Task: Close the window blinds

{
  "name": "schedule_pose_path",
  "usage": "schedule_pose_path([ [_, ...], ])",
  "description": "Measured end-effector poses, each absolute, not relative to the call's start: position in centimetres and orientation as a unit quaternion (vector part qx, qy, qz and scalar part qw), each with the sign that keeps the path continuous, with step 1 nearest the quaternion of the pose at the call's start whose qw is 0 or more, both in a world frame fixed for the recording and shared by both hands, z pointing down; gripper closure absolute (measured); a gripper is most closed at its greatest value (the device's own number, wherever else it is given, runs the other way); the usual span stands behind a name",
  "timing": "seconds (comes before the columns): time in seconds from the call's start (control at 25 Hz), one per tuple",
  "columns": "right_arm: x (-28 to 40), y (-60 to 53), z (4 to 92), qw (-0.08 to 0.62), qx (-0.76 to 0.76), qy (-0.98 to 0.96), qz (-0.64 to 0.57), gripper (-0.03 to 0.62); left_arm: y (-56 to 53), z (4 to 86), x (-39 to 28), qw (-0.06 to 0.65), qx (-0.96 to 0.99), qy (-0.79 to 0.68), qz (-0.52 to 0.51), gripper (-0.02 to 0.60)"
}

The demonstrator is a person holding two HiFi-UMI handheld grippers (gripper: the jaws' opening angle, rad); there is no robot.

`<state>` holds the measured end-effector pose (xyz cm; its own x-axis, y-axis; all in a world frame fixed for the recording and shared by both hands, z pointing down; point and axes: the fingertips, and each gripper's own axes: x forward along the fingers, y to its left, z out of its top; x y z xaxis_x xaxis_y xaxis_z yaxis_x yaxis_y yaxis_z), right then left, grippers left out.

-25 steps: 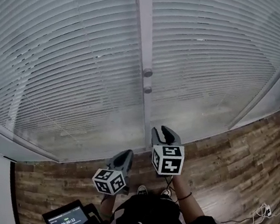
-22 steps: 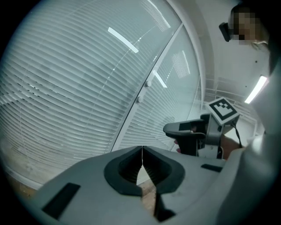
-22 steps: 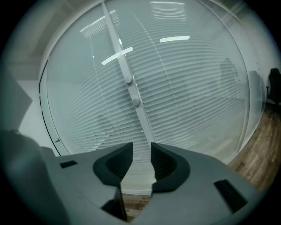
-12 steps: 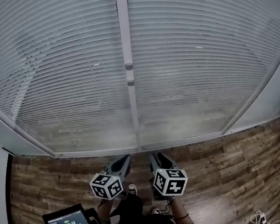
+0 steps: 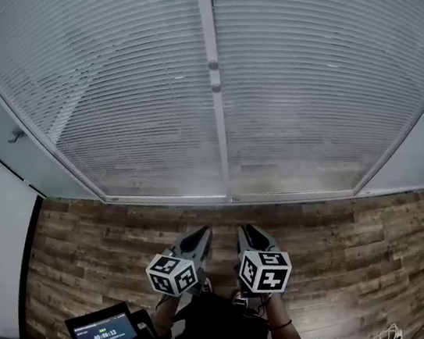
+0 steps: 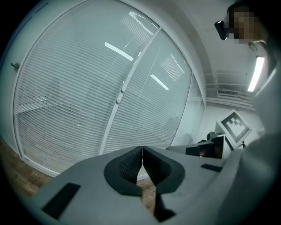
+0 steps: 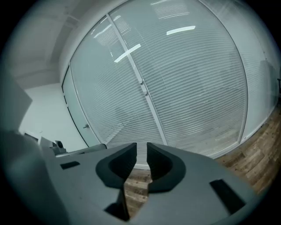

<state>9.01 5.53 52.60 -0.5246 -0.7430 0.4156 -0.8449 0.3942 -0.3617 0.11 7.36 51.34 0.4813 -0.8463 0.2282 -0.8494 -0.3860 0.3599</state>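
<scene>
Grey left tool clenched empty, right tool closing w/ nothing between, facing white blinds.

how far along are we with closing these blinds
Looks mostly done: the blinds hang down over both panes, slats turned nearly flat. Nothing is in hand: the left hand-held gripper is shut and empty, the right hand-held gripper is closing its jaws on nothing, both low over the wooden floor, clear of the knobs on the centre post. Left: perhaps a final check.
</scene>
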Motion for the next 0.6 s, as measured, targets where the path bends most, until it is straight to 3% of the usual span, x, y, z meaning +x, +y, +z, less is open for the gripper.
schedule_pose_path([
  [0.6, 0.3, 21.6, 51.5, 0.079, 0.494, -0.828, 0.251, 0.519, 24.4, 51.0, -7.7, 0.193, 0.848, -0.492, 0.014, 0.577],
])
